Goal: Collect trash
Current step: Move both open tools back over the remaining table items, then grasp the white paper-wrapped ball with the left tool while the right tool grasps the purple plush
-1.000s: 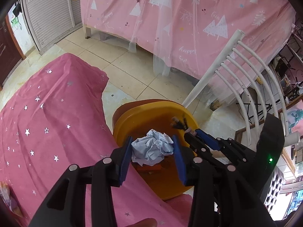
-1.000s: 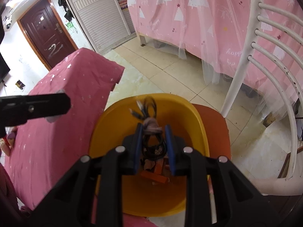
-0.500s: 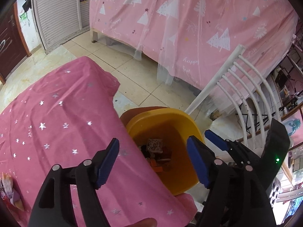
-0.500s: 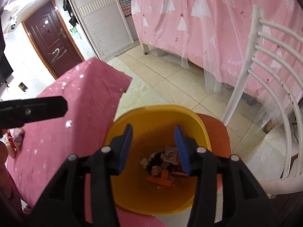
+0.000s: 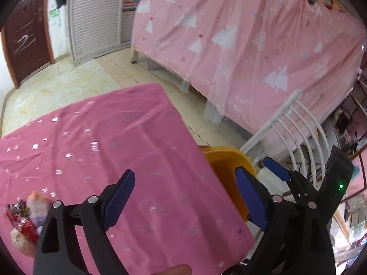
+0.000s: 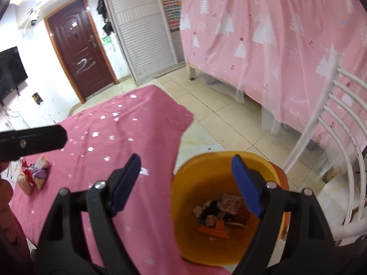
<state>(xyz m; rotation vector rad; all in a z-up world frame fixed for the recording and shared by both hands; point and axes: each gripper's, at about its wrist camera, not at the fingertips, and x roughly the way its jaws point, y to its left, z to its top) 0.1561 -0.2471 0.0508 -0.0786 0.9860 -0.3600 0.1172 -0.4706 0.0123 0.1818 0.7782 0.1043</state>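
A yellow bin [image 6: 183, 183] stands beside the pink star-print table [image 6: 128, 123] and holds several scraps of trash [image 6: 220, 215]. My right gripper [image 6: 185, 183] hovers above the bin's left rim, its jaws opening with nothing between them. My left gripper [image 5: 183, 194] hangs over the table's right part [image 5: 114, 142], its jaws also opening and empty. The bin [image 5: 224, 167] shows only partly behind the table edge in the left wrist view. A small heap of wrappers [image 6: 34, 174] lies on the table's left side, also seen as wrappers [image 5: 25, 220] at the left edge.
A white slatted chair [image 6: 332, 137] stands right of the bin. A bed under a pink tree-print cover [image 6: 275, 34] fills the back. A brown door [image 6: 78, 52] and a white shutter cupboard [image 6: 146, 29] are at the far wall. Tiled floor [image 6: 218, 114] lies between.
Both grippers opened and let their trash fall into the bin: the crumpled paper from the left, the cable bundle from the right. Both rose and swung left toward the table.
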